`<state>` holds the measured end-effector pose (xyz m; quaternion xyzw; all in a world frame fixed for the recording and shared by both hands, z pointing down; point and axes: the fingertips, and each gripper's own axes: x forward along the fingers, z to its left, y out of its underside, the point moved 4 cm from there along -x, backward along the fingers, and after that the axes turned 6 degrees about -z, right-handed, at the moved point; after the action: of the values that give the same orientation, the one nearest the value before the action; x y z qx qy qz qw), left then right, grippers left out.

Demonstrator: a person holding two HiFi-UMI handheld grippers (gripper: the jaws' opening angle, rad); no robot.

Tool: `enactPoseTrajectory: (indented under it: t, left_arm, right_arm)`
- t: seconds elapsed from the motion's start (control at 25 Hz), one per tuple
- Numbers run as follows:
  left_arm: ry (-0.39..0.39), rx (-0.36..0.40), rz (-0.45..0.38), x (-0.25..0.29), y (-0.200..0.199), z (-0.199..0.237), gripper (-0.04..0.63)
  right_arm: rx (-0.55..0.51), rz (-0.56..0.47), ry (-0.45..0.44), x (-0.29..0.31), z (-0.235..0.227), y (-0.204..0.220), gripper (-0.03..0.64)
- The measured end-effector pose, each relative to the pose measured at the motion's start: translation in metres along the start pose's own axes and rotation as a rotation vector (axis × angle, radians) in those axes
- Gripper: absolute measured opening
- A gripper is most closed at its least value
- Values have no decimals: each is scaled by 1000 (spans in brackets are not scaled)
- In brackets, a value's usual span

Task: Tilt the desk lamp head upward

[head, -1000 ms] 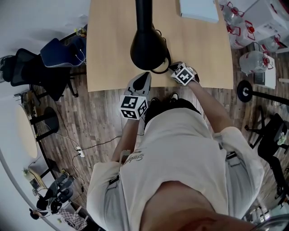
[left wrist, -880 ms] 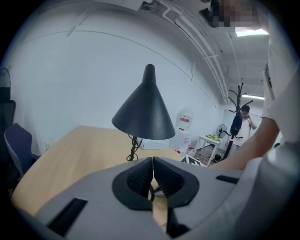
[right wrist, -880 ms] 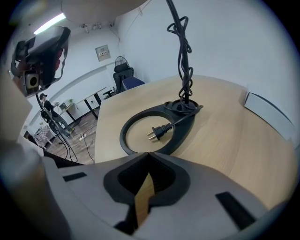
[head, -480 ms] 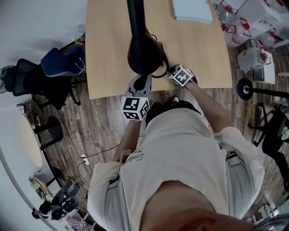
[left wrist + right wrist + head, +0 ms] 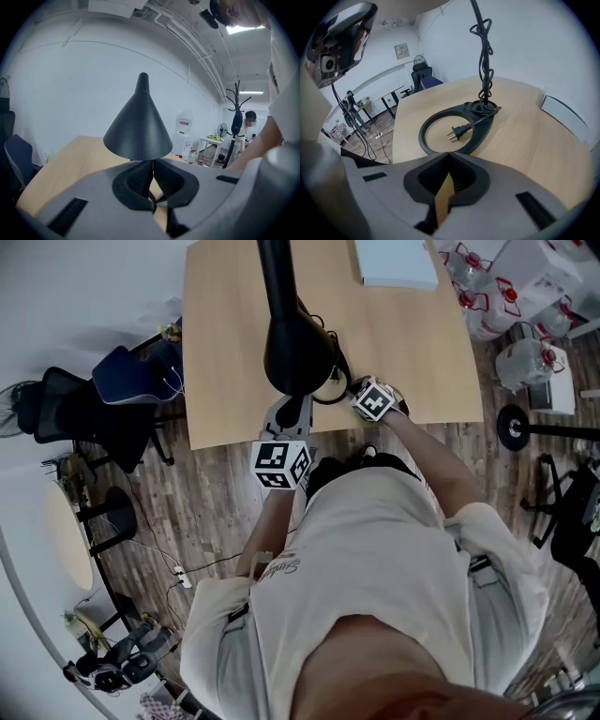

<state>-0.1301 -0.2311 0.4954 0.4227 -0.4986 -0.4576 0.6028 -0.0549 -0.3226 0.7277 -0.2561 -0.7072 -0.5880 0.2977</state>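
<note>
Black cone lamp head (image 5: 138, 126) hangs over the near side of the worktop (image 5: 225, 352); likely light, rigid, smooth. Hold its rim. Clenched, empty: left hand-held gripper (image 5: 153, 165), right hand-held gripper (image 5: 449, 157).

Lamp head (image 5: 298, 351) over front of desk (image 5: 225, 352)

Black cone-shaped lamp head (image 5: 298, 348) hangs over near edge of light wooden bench (image 5: 225, 352). Black ring-shaped lamp base (image 5: 478, 140) sits on bench below it, w/ black two-pin plug (image 5: 457, 133) inside ring. Left tool (image 5: 298, 407) is just in front of head; right tool (image 5: 354, 382) is right of base. Pale flat box (image 5: 394, 263) lies at bench's far right.
</note>
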Motion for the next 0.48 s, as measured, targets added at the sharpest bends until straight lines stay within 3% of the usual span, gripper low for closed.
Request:
enactPoseTrajectory:
  t: [0.16, 0.48]
  left_arm:
    - [-7, 8, -26, -7, -4, -3, 15]
    - [-15, 38, -66, -27, -18, -12, 15]
  right_arm:
    - [-59, 22, 12, 0, 3, -1, -5]
    - [-4, -1, 21, 0, 0, 1, -3]
